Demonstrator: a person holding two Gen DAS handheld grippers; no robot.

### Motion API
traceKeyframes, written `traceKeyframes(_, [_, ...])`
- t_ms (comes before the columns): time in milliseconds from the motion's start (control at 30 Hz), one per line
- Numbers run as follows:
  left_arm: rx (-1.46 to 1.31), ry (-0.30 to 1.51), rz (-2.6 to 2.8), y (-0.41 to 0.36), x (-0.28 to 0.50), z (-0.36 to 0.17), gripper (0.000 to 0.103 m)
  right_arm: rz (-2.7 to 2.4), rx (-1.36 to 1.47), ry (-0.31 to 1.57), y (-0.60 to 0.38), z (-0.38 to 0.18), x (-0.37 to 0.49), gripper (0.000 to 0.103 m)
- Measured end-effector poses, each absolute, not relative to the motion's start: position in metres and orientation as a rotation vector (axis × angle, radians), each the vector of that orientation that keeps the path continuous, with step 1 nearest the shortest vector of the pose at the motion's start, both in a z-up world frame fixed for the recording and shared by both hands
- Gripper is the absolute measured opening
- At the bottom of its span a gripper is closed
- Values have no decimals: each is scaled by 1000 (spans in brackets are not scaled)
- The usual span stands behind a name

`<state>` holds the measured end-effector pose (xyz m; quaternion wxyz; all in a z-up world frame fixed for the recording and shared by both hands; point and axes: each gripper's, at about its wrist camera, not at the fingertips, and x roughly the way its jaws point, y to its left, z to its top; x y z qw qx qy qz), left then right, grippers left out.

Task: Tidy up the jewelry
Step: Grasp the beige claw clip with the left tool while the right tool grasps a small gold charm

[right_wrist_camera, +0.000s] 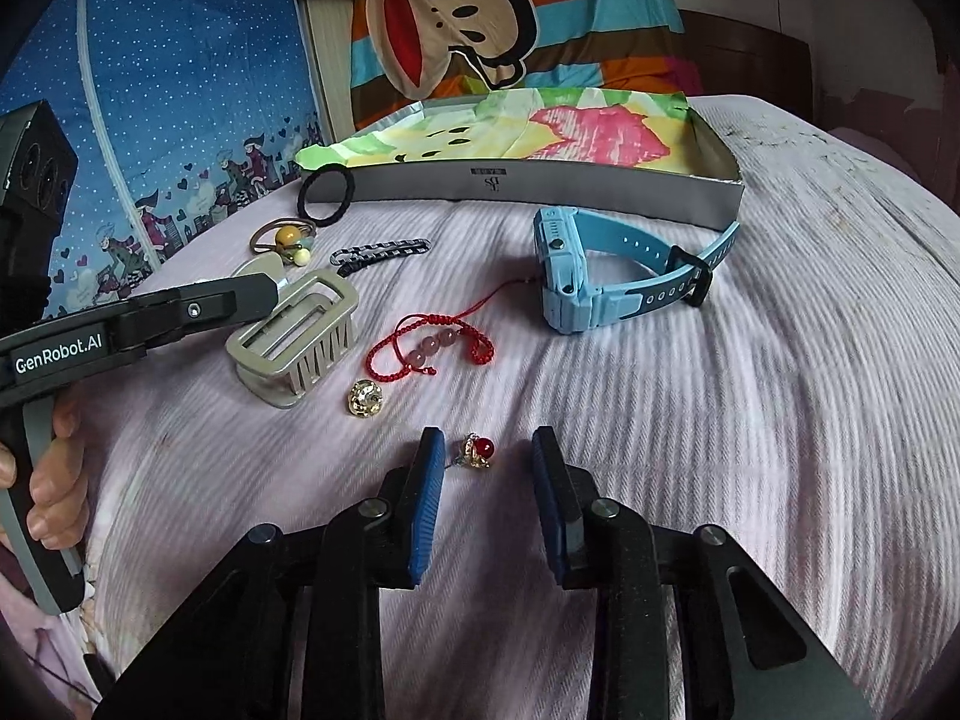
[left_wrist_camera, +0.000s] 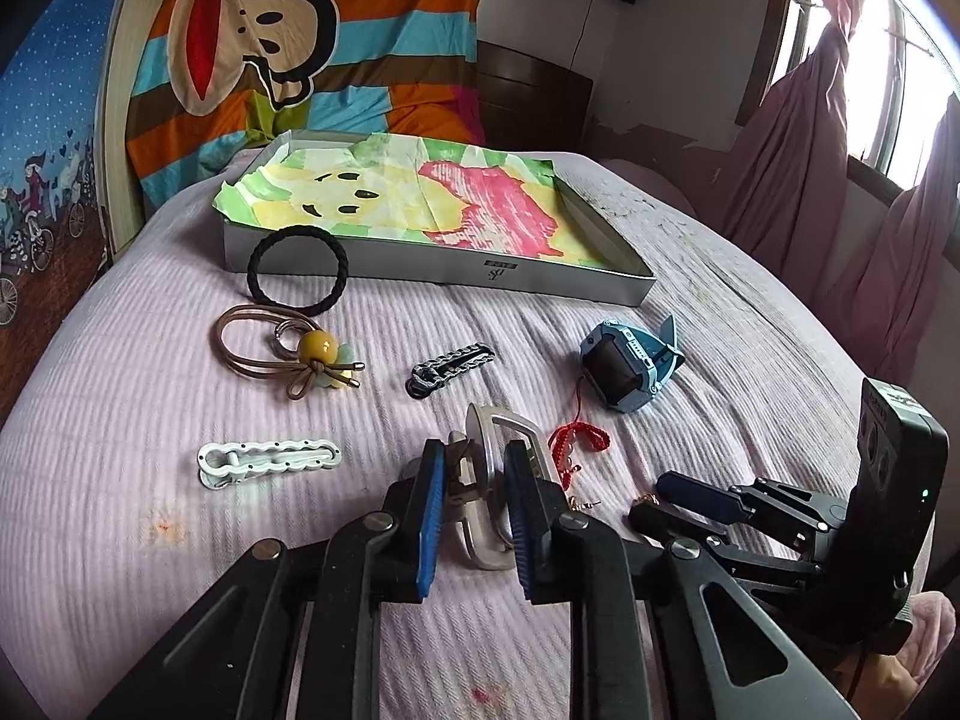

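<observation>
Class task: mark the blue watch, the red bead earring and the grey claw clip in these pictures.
blue watch [right_wrist_camera: 563, 276], right wrist view, on the side of its case.
red bead earring [right_wrist_camera: 478, 450], right wrist view, on the red bead.
grey claw clip [right_wrist_camera: 288, 354], right wrist view, on its top frame.

Both grippers, left gripper [left_wrist_camera: 474, 516] and right gripper [right_wrist_camera: 489, 504], were built of black linkage arms joined by silver screws, with ribbed blue pads [right_wrist_camera: 427, 510]. "GenRobot.AI" was printed in white on one arm.
</observation>
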<state>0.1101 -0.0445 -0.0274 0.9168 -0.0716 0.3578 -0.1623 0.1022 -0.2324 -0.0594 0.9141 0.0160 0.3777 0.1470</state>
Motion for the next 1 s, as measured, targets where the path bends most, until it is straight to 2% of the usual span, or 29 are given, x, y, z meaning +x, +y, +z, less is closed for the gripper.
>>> traceKeyframes(100, [-163,740,-324,-42,111,-27,12,310,27,781,-229,-60,102,13])
traceKeyframes(133, [-160,740,-320,-43,112,-27,7,313,25,779,-227,-59,102,13])
traceKeyframes(233, [-144,736,-308,-45,111,-25,5,321,30,771,-228,-57,100,13])
traceKeyframes(1000, [-196,537,-220,-30,89,23,4,388,-28,493,-216,-5,96,13])
